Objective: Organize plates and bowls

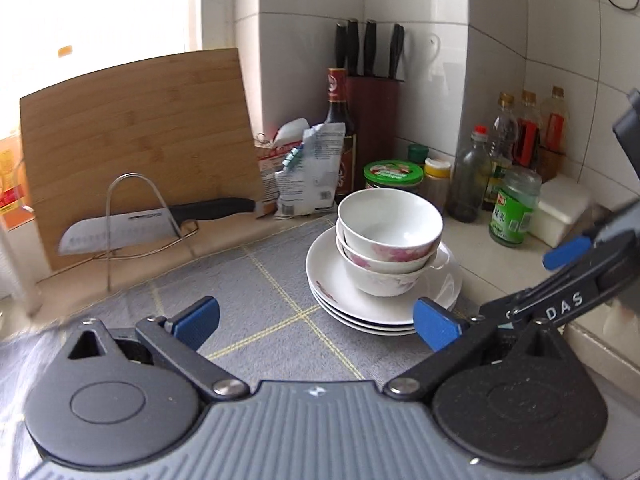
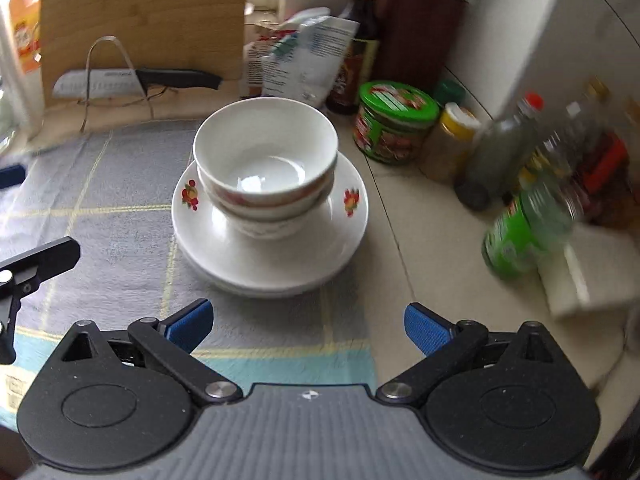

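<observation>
Three white bowls [image 1: 390,240] with pink flower prints are nested on a stack of white plates [image 1: 332,280] at the right edge of a grey mat [image 1: 224,292]. My left gripper [image 1: 316,324] stands open short of the stack, with nothing between its blue pads. The right wrist view shows the same bowls [image 2: 266,168] on the plates [image 2: 272,256], whose rim carries red fruit prints. My right gripper [image 2: 308,326] is open and empty just in front of the plates. Its arm also reaches in at the right edge of the left wrist view, blue pad [image 1: 566,252] visible.
A bamboo cutting board [image 1: 136,148] leans at the back left behind a wire rack [image 1: 140,216] holding a knife [image 1: 160,222]. A knife block [image 1: 372,112], sauce bottle [image 1: 340,128], food bags [image 1: 308,168], green-lidded jars [image 1: 394,174] and oil bottles [image 1: 516,136] crowd the tiled corner.
</observation>
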